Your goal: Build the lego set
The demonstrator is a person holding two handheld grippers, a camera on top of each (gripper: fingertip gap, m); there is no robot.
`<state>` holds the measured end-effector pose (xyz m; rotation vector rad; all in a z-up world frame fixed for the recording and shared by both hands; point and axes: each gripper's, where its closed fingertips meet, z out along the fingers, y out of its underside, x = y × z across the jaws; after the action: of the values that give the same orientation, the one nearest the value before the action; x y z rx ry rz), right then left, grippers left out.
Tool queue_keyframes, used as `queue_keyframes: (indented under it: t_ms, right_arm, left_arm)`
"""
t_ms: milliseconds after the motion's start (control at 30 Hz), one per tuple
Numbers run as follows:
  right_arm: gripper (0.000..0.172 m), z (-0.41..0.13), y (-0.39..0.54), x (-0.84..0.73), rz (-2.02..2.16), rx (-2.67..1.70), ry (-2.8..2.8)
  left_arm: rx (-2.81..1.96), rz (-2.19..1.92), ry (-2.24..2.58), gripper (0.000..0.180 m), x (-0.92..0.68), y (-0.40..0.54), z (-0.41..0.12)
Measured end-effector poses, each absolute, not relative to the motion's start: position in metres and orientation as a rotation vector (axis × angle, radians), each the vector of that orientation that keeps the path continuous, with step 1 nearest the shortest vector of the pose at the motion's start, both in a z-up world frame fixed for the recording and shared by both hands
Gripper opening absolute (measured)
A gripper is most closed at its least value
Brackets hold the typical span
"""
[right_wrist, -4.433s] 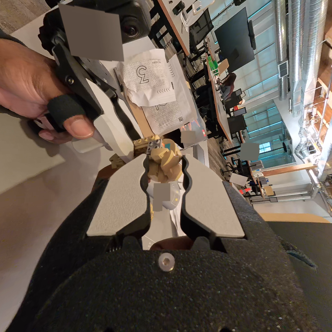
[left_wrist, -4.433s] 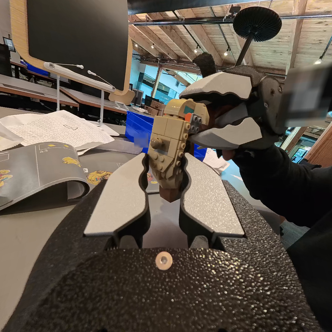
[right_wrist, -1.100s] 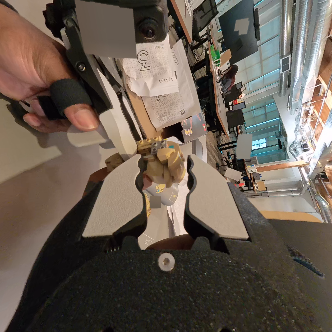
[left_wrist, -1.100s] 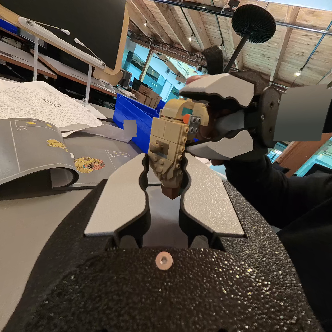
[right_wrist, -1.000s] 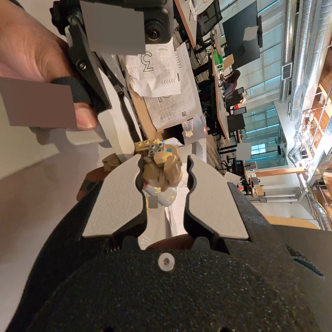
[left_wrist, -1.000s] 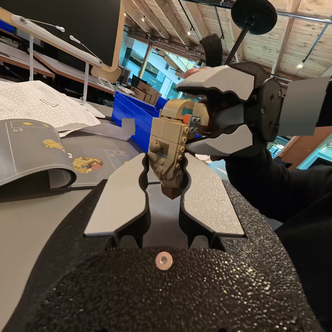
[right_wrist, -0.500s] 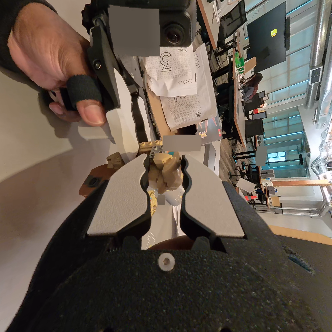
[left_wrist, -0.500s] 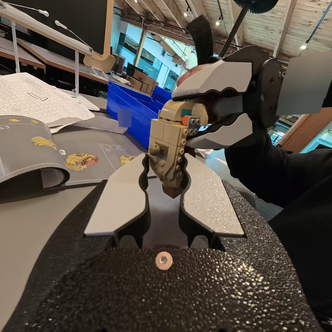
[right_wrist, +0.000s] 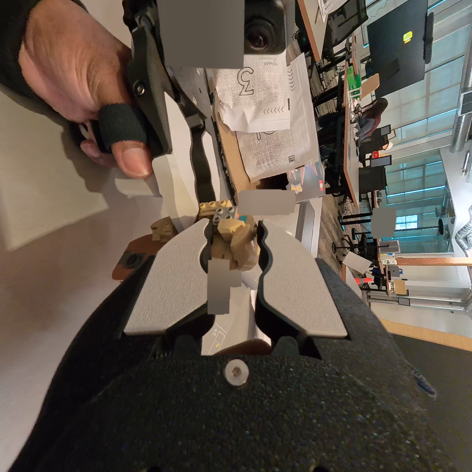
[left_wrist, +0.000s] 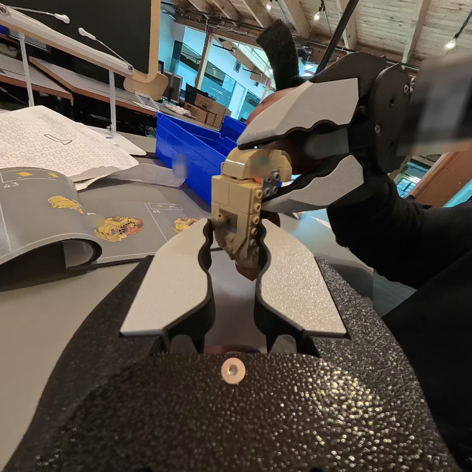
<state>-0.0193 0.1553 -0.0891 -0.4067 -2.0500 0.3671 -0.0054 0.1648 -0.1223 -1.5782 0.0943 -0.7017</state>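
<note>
You are holding the tan brick model [left_wrist: 237, 199] in the air above the grey tabletop [left_wrist: 51, 319], and now you are holding it from two sides. Your left gripper [left_wrist: 235, 224] is keeping the same hold as a moment ago: it is closed to a narrow gap on the lower, tapering part of the model, and both pads are pressing on the sides with the studs.

What has changed is at your right gripper [right_wrist: 233, 224]. About a second ago its fingers were standing wider around the rounded upper part, and one pad was not touching. Now the fingers are closed in, and both are pressing on this upper part, just beside the small grey plate with studs. In the left wrist view this gripper is coming in from the right, one finger lying on top of the rounded cap and the other under the grey plate.

So the model is now being clamped at both ends, with the two grippers almost touching each other.

The open instruction booklet [left_wrist: 122, 217] is lying on the tabletop just behind the model, the white paper bags [left_wrist: 51, 143] farther left, and the blue bins [left_wrist: 189, 158] behind. Your left hand [right_wrist: 76, 71] is gripping its handle, with one finger in a black strap.
</note>
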Motion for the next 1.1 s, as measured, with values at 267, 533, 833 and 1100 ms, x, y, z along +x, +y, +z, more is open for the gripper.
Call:
queue_keyframes:
  t_ms: [267, 533, 833, 1100]
  right_arm:
    - [0.033, -0.0882, 0.1548, -0.0183, 0.359, -0.402, -2.026]
    - [0.032, -0.0881, 0.1540, -0.0166, 0.361, -0.389, -2.054]
    - [0.032, -0.0872, 0.1530, -0.0159, 0.395, -0.401, -2.066]
    - [0.048, -0.0826, 0.1566, -0.0203, 0.401, -0.461, -1.967]
  left_arm:
    - [-1.575, -0.720, 0.102, 0.032, -0.0041, 0.1642, -0.1219]
    - [-1.575, -0.724, 0.118, 0.032, -0.0017, 0.1634, -0.1218]
    - [-1.568, -0.719, 0.125, 0.032, -0.0011, 0.1625, -0.1208]
    - [-1.556, -0.734, 0.093, 0.032, -0.0048, 0.1655, -0.1198]
